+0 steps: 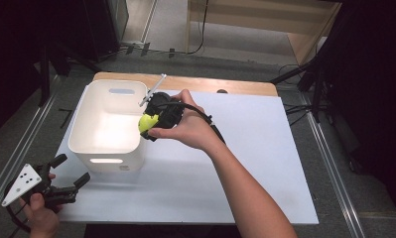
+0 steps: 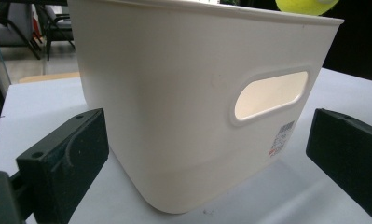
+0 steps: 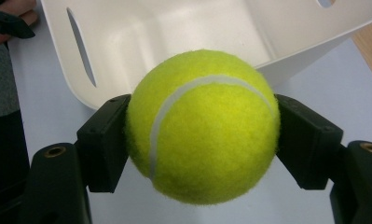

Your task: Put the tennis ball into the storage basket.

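Note:
A yellow-green tennis ball is clamped between the two black jaws of my right gripper, which is shut on it. In the high view the ball hangs just over the right rim of a white plastic bin. The bin's inside looks bare where I can see it. My left gripper is open at the table's near left corner, its jaws spread toward the bin's near wall with the handle slot. The ball's underside peeks over the bin's rim.
A white sheet covers the wooden table. Dark stands and cables ring the table on a grey floor. Open table lies right of the bin and in front of it.

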